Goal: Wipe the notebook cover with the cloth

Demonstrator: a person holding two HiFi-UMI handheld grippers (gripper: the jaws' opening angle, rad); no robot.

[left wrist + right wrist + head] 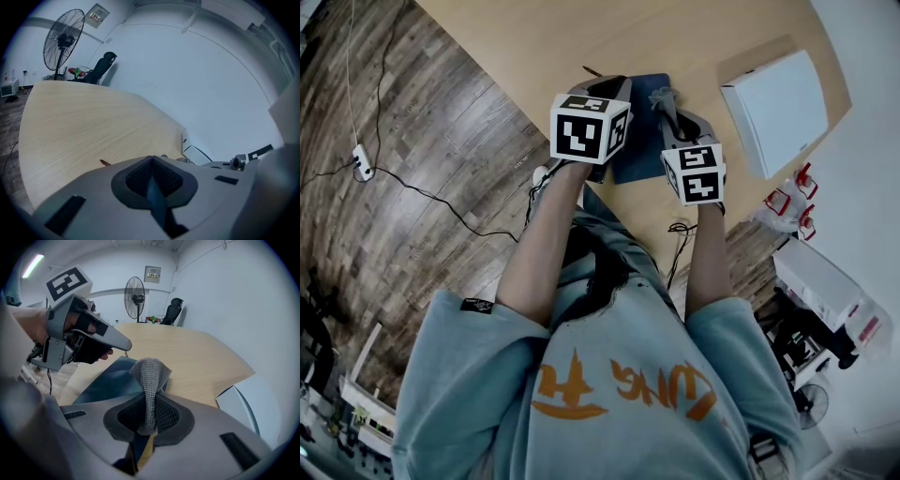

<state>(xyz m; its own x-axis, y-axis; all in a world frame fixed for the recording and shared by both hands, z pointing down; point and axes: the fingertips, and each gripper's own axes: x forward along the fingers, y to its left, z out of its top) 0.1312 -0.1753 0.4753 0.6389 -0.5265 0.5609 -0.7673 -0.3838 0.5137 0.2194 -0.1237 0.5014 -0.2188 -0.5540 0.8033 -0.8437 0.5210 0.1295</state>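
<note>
closest to the person, the right gripper (pixel 151 401) was clamped on the cloth (pixel 150 369), a grey knitted rag that poked up past the jaws in a floppy fold. it looked soft and very light, so i thought a pinch on the bunched end was the right hold, with the loose part free to rub.

just under it lay the notebook (pixel 105 380), dark blue and flat on the desk (pixel 84 122). it looked thin and smooth, and i guessed it could slide on the wood unless an edge was pressed down.

the left gripper (pixel 152 159) was over the notebook's left side, jaws together, holding nothing. a blue sliver showed in the slit, likely the notebook below. i could not tell if they touched.

i saw no words on the cover. farther off sat a plain white box (pixel 773 108), then a fan (pixel 135 294) and a chair (pixel 172 310). a wall sign (pixel 153 273) there was too small to read.
</note>
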